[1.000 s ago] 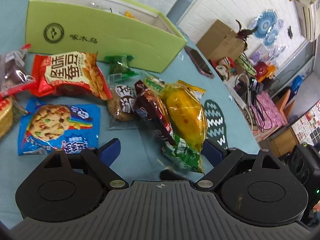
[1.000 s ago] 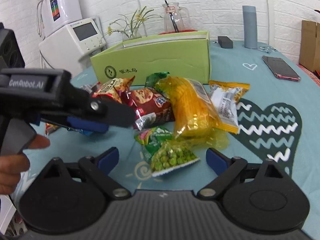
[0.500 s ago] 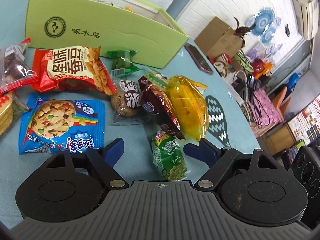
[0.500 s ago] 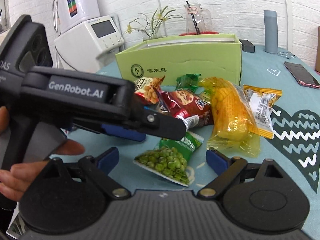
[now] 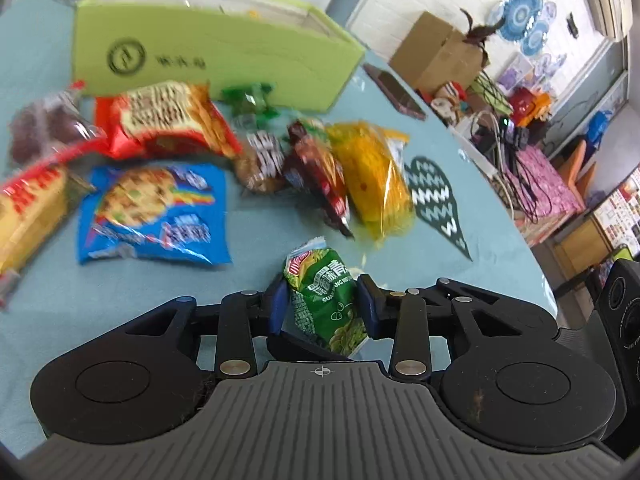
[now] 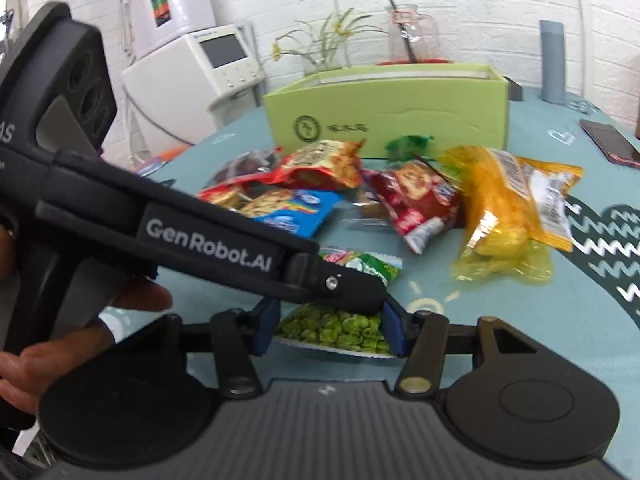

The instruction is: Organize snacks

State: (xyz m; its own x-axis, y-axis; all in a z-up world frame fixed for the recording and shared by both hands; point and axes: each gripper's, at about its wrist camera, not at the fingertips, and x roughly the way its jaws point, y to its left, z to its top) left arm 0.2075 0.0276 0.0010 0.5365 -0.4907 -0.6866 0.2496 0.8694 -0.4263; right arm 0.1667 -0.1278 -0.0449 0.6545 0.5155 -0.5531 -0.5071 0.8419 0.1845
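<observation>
A green pea snack packet (image 5: 326, 300) lies on the teal tablecloth, and both grippers close on it. My left gripper (image 5: 323, 306) is shut on its sides. My right gripper (image 6: 330, 330) is shut on the same packet's clear end (image 6: 336, 330), where peas show. The left gripper's body (image 6: 208, 240) crosses the right wrist view above the packet. The open light-green box (image 5: 208, 46) stands at the back. Other snacks lie in front of it: a blue cookie pack (image 5: 154, 212), a red pack (image 5: 168, 122), a yellow corn pack (image 5: 374, 174) and a dark red pack (image 5: 320, 172).
A phone (image 5: 394, 90) lies right of the box, near the table's edge. A grey cylinder (image 6: 552, 62) and a glass jug (image 6: 412, 36) stand behind the box. A white appliance (image 6: 192, 80) stands beyond the table at the left.
Both grippers have closed from wide open onto the green pea packet. The left gripper has moved in over the packet, in front of the right one.
</observation>
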